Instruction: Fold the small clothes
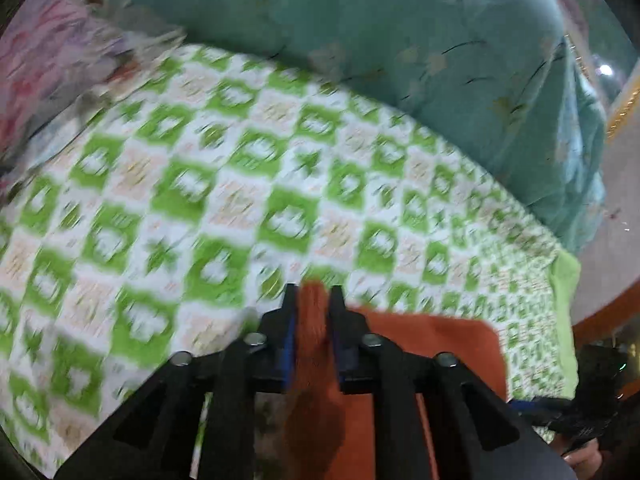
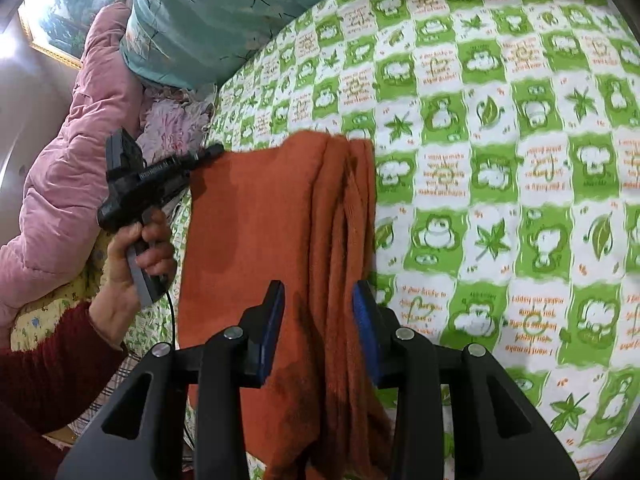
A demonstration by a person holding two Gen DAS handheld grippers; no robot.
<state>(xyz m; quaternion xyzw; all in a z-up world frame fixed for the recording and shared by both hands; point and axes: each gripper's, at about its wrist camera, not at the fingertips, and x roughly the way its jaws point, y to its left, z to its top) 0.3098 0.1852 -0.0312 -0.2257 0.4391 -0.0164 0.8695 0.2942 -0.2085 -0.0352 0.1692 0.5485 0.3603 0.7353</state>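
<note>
Two grippers work one rust-orange cloth [image 2: 256,240], which lies partly folded on a bed sheet [image 2: 500,200] of green and white checks. Everything below is placed from that cloth, going left to right in the right wrist view.

Far left of it, on the wall, hangs a gilt-framed picture [image 2: 60,12]; nearer, a pink quilted cover [image 2: 76,184] is heaped, and behind it sits a teal pillow [image 2: 208,16] printed with thin dark stems. Just left of the cloth, a hand [image 2: 136,256] in a dark red sleeve [image 2: 44,368] holds the left gripper [image 1: 313,300] — its pistol-like body carries white lettering too small to read. In its own blurred view the blue pads are pressed close together, pinching a ridge of the cloth's edge.

Over the cloth's near end stands the right gripper [image 2: 318,292], its pads spread apart with the bunched folds running between them; whether they press the fabric I cannot tell.

Right of the cloth the sheet lies bare — frogs, leaves and orange English text, upside down and mostly blurred, with "I want to make you happy" partly legible.
</note>
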